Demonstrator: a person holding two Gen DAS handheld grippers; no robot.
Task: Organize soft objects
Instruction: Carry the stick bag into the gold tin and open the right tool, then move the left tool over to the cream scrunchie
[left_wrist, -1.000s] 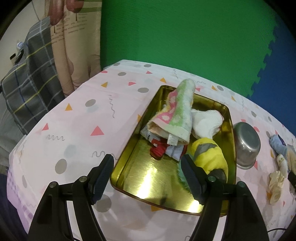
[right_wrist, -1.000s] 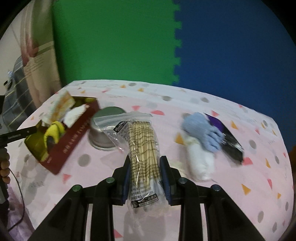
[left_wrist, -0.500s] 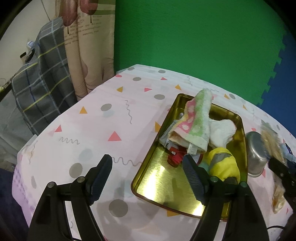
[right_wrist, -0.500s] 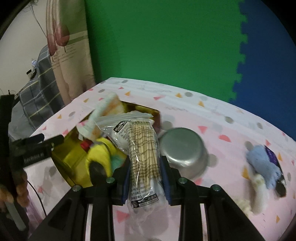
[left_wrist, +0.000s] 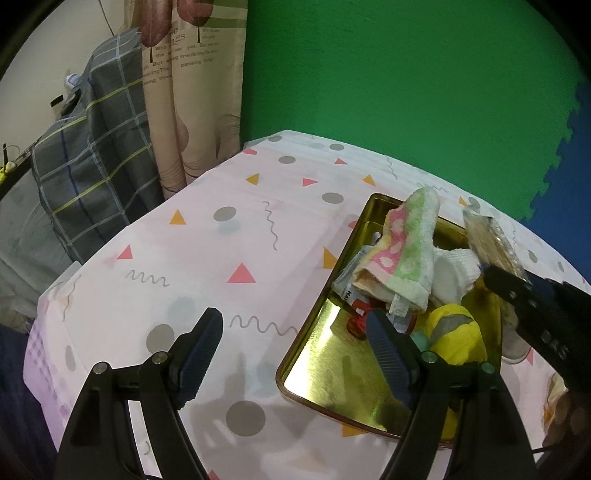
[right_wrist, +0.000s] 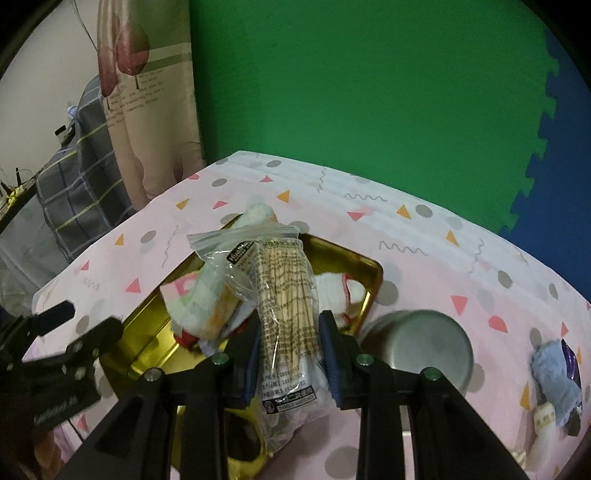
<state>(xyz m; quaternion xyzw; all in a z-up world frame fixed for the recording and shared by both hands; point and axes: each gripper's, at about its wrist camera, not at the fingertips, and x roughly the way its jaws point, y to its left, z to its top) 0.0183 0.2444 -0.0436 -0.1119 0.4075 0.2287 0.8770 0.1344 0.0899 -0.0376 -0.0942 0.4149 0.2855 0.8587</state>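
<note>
A second ago my right gripper (right_wrist: 289, 345) was over the table by the steel bowl; now it's swung above the shiny gold rectangular tray (right_wrist: 373, 275), clamped on the clear plastic bag of thin wooden sticks (right_wrist: 284, 295); so I reckon the drop is next; left gripper (left_wrist: 295, 350) hangs open and empty near the tray's corner. Only the right view shows the blue fuzzy cloth (right_wrist: 554, 373) left on the pink patterned tablecloth (left_wrist: 221, 258); the left view shows the yellow plush (left_wrist: 456, 332) better.
</note>
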